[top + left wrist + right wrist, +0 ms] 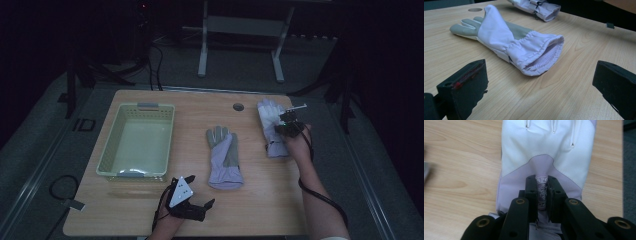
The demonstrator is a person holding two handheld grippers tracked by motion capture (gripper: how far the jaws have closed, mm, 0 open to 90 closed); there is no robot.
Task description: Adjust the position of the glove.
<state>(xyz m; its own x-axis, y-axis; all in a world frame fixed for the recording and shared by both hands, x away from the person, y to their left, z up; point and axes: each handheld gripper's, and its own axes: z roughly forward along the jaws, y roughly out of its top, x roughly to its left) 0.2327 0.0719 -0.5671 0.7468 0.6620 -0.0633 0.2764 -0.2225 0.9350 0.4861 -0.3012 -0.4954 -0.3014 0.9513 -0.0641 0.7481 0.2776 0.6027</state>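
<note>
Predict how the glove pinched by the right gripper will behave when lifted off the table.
Probably floppy: the right gripper bunches a thin fold of the glove, so fingers and cuff should droop. Likely light, being soft fabric. Slipping seems unlikely, though only a small pleat is held.

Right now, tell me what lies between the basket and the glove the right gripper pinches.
The other glove, flat on the table, as the high view shows.

White-and-lilac glove [546,152] flat on table, back fabric pinched
</note>
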